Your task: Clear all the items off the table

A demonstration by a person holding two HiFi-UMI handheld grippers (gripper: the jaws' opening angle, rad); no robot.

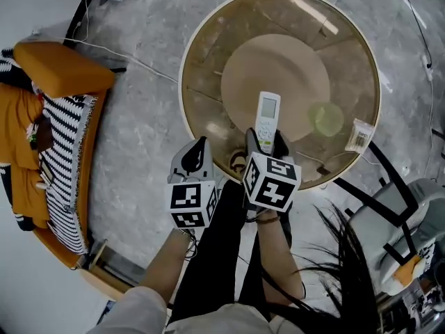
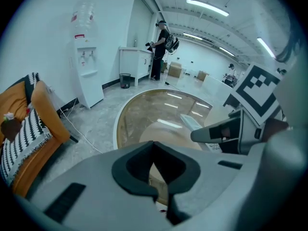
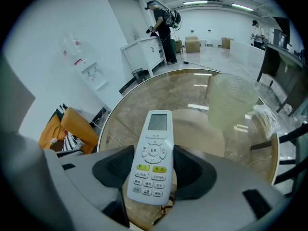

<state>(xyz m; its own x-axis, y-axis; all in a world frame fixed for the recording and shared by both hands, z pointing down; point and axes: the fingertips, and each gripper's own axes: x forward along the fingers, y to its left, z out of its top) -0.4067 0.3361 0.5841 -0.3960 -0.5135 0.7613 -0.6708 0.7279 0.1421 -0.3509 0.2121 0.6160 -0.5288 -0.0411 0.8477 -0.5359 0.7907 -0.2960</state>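
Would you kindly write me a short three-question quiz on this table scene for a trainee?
1. Which gripper holds the remote? A left, B right, C neither.
2. True or false: the cup stands on the table.
3. Fill in: the left gripper is ____ and holds nothing.

Key: 1 B, the right gripper clamps it by its sides. 2 true. 3 shut.
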